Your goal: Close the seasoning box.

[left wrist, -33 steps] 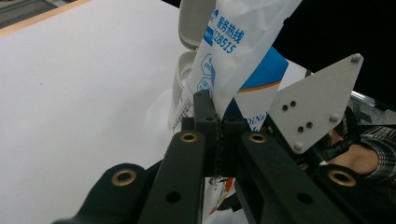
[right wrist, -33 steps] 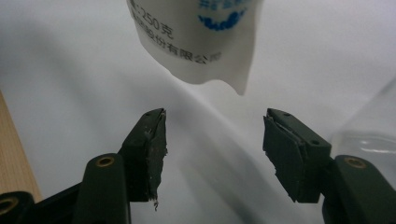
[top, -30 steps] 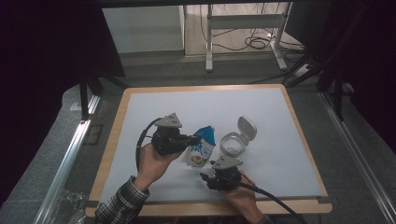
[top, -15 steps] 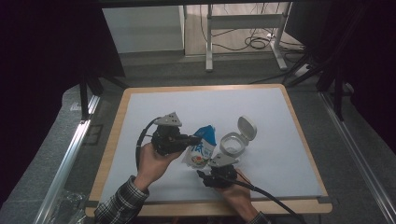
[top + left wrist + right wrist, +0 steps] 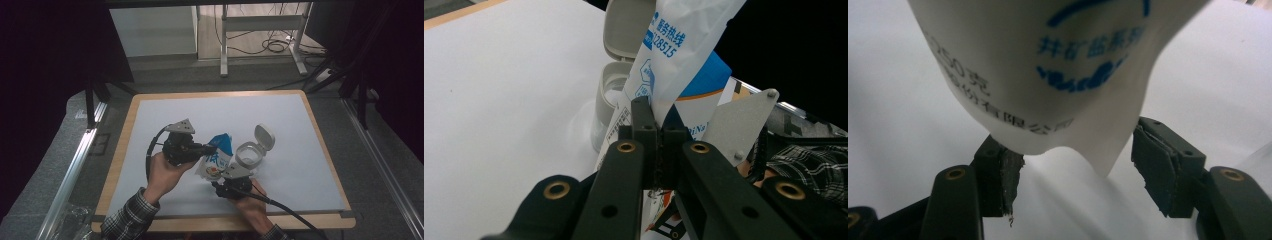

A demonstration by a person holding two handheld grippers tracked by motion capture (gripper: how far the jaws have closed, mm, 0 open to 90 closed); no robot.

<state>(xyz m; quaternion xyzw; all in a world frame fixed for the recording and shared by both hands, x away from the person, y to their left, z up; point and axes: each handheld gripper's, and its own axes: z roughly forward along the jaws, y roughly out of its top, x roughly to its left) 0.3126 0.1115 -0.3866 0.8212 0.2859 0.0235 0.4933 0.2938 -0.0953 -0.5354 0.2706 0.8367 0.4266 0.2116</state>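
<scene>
The left tongs (image 5: 658, 131) pinch the white-and-blue packet (image 5: 217, 156) tight. The right tongs (image 5: 1075, 172) gape wide below it, beside the open-lidded jar (image 5: 251, 150).

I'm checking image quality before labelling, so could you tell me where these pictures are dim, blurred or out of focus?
High view: the white table is evenly lit, the surroundings fall into near-black. Left gripper view: the print on the pouch is sharp, the open-lidded jar behind is slightly soft, and the top right corner is black. Right gripper view: the pouch's blue print is blurred from closeness, while the right claw is crisp.
</scene>
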